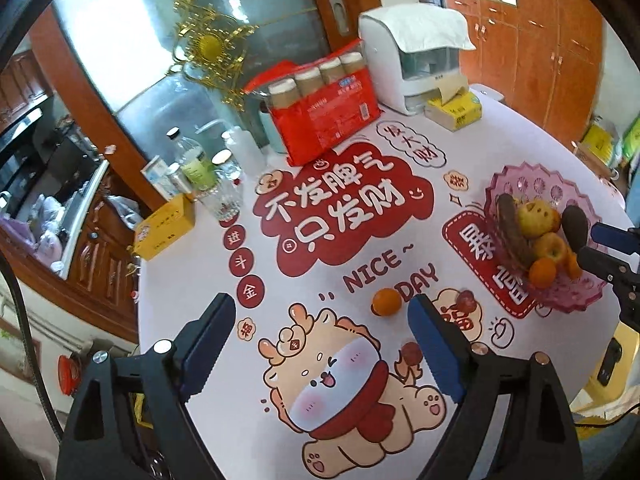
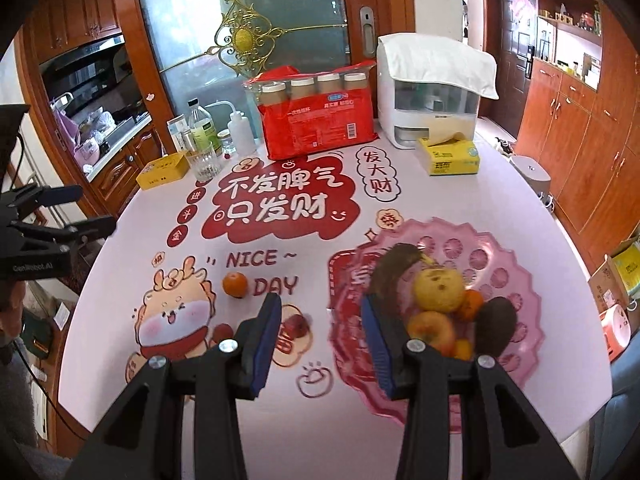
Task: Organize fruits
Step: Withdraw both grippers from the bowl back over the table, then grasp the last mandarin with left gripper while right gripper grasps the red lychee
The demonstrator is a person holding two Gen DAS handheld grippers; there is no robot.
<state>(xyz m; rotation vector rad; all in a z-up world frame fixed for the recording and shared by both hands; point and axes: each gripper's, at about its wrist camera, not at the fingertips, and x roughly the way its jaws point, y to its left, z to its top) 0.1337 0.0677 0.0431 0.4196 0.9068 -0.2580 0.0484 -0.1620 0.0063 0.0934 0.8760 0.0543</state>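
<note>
A pink scalloped plate (image 2: 504,248) (image 1: 520,184) holds two dark bananas (image 2: 400,264), a yellow apple (image 2: 438,288), a reddish apple (image 2: 430,330) and an orange (image 2: 470,304). One loose orange (image 1: 386,301) (image 2: 235,284) lies on the printed tablecloth by the word DAY. A small red fruit (image 2: 296,325) (image 1: 464,300) lies between it and the plate. My left gripper (image 1: 320,320) hovers open over the dragon print, short of the loose orange, with nothing between its fingers. My right gripper (image 2: 322,320) hangs open over the plate's left rim, holding nothing.
At the table's far side stand a red pack of cups (image 2: 320,120), a white appliance under a cloth (image 2: 428,92), a yellow tissue box (image 2: 450,158), bottles and a glass (image 2: 204,160), and a yellow box (image 2: 162,170). The table edge curves close on both sides.
</note>
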